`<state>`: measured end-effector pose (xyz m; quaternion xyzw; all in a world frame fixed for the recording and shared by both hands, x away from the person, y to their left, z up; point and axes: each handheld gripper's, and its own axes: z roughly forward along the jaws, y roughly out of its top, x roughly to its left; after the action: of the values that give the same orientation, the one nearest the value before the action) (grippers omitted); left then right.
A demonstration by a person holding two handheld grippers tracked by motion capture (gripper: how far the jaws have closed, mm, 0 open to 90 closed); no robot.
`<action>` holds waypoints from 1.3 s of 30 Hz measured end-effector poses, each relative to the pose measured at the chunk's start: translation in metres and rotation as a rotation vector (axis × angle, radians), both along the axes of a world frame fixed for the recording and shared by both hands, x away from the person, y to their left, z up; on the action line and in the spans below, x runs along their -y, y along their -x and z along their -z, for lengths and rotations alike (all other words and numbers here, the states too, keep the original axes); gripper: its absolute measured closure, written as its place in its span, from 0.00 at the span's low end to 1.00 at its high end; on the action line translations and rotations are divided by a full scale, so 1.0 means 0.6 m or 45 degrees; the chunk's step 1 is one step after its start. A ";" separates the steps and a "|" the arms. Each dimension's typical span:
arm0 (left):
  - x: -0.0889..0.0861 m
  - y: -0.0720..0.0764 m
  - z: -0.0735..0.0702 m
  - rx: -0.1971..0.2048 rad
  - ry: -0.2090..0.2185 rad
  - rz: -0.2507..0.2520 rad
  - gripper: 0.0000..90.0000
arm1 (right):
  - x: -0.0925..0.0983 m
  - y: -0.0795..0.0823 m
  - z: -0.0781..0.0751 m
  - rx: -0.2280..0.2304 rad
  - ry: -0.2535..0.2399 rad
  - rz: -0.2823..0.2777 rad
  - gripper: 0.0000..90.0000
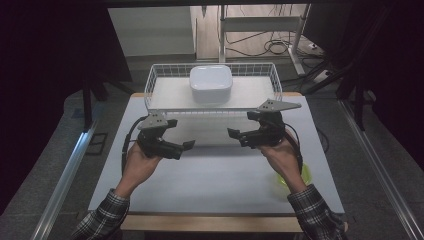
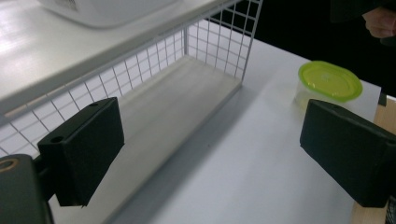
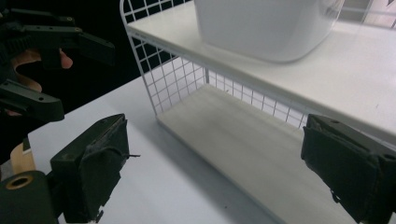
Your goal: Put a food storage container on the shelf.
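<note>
Hand-held gripper, left [image 1: 189, 145]: held above the white worktop [image 1: 210, 175], jaws pointing inward, standing wide apart with nothing between them, as its own view confirms. Hand-held gripper, right [image 1: 233, 134]: likewise above the worktop, pointing toward the left one, jaws wide apart and empty. The two hand-held grippers face each other, near but not touching. A clear tub with a green lid [image 1: 292, 176] sits on the worktop near the right forearm, partly hidden by it in the high view; the left gripper view shows it upright, lid on [image 2: 329, 80]. Beyond both hand-held grippers stands a white wire rack [image 1: 155, 82] at the far edge of the worktop. On its upper shelf rests a white square container [image 1: 210, 82], well apart from either hand-held gripper.
</note>
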<state>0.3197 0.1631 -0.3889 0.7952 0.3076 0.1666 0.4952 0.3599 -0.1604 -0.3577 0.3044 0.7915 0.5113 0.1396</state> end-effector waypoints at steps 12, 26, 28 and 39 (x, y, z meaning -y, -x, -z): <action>-0.002 0.036 0.035 -0.023 -0.022 0.003 0.07 | 0.019 0.032 0.037 -0.004 0.036 -0.005 0.08; 0.003 0.071 0.075 -0.019 -0.076 0.006 0.06 | 0.062 0.069 0.081 0.006 0.104 0.074 0.08; 0.003 0.074 0.084 -0.029 -0.083 0.004 0.06 | 0.066 0.074 0.087 0.006 0.107 0.083 0.07; -0.018 0.093 0.127 -0.064 -0.090 -0.049 0.05 | 0.081 0.101 0.115 -0.062 0.074 0.090 0.07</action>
<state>0.2638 0.1740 -0.4649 0.8100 0.3292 0.1669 0.4557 0.2992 -0.2093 -0.4267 0.3403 0.7980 0.4751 0.1470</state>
